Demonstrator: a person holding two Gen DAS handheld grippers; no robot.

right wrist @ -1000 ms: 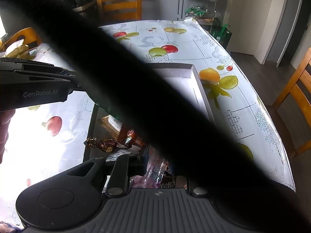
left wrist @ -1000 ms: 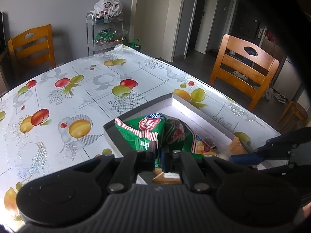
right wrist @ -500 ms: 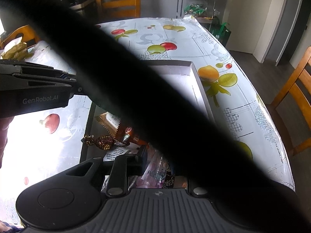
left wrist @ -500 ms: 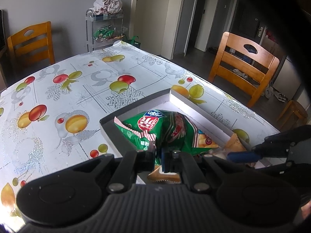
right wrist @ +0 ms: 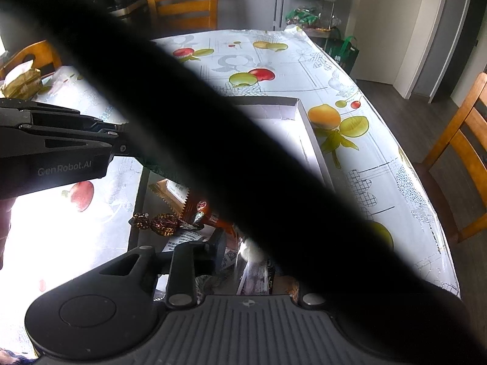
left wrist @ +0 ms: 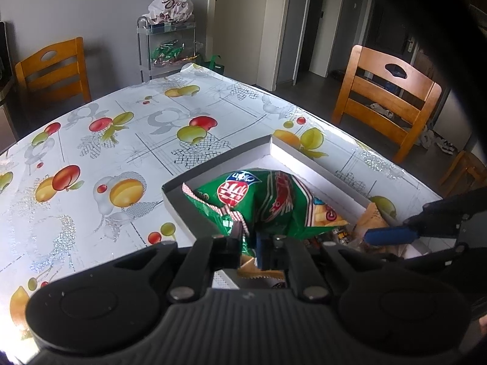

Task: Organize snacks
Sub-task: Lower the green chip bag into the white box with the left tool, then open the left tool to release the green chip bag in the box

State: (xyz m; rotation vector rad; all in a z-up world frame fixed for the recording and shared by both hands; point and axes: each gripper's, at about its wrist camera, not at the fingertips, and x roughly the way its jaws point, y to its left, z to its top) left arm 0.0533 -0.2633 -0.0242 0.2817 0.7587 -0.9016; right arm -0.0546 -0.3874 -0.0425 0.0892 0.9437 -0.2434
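My left gripper (left wrist: 249, 237) is shut on the edge of a green snack bag (left wrist: 268, 200) and holds it above a white-lined box (left wrist: 307, 164) on the table. Under the bag lie other snacks, among them an orange packet (left wrist: 369, 217). My right gripper shows at the right of the left wrist view, its blue fingertips (left wrist: 386, 236) close together over the box. In the right wrist view a black band hides most of the box (right wrist: 307, 127); its left finger (right wrist: 217, 251) stands beside a clear pinkish packet (right wrist: 252, 270), and wrapped candies (right wrist: 158, 223) lie in the box.
The table wears a fruit-print cloth (left wrist: 121, 140). Wooden chairs stand at the far left (left wrist: 54, 70) and at the right (left wrist: 386, 97). A metal shelf cart (left wrist: 167, 48) with bags stands by the wall. The left gripper body (right wrist: 57, 149) crosses the right wrist view.
My left gripper has lifted the green bag a little and drawn back, so more of the box and table shows. The right gripper has hardly moved.
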